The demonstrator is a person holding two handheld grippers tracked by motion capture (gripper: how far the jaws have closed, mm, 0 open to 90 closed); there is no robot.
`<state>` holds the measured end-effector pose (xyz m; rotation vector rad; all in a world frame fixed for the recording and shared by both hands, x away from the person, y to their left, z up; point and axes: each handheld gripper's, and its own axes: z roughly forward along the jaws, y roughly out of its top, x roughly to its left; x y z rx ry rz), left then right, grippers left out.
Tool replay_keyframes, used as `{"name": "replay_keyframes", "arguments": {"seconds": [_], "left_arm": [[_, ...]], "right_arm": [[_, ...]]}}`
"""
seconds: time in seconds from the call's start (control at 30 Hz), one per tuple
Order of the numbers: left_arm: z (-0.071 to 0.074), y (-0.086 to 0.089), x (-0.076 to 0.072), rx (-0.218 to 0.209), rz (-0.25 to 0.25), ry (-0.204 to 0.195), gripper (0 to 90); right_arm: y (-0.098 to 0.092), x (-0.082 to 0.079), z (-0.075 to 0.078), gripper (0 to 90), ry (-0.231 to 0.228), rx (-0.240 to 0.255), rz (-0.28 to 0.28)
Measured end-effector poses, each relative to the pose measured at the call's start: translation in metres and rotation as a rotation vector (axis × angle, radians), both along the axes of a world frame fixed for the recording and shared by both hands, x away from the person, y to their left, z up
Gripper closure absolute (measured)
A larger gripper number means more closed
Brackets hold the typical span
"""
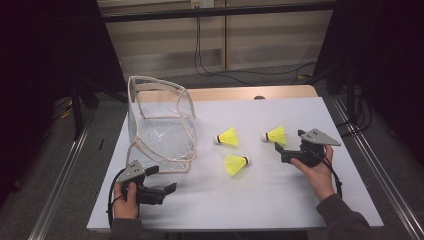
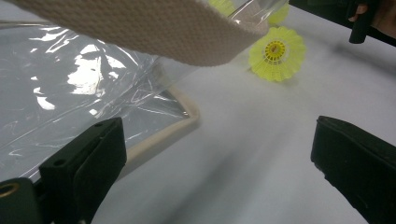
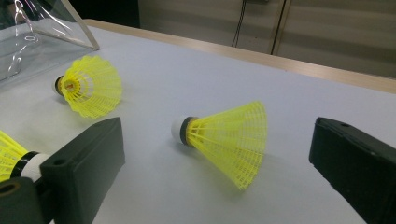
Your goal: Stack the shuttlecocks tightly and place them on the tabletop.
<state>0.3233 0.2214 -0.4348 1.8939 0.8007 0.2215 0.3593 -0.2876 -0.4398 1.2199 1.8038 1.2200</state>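
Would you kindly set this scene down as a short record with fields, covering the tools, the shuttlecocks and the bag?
surface: white table top
container: clear plastic bag with cream webbing trim, standing at the left
items: three yellow shuttlecocks lying on the table, apart from one another: left shuttlecock, near shuttlecock, right shuttlecock
left tool: open, empty, beside the bag's near corner
right tool: open, empty, jaws to either side of the right shuttlecock, not touching it
in bag: no shuttlecock visible
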Motion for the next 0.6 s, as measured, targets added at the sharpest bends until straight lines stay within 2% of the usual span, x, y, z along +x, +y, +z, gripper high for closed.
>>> {"name": "replay_keyframes", "arguments": {"seconds": [0.6], "left_arm": [[0.0,-0.0005,-0.0004,0.002,0.0,0.0,3.5]], "right_arm": [[-0.0022,0.0076,-0.0022,5.5,0.029,0.018,-0.018]]}}
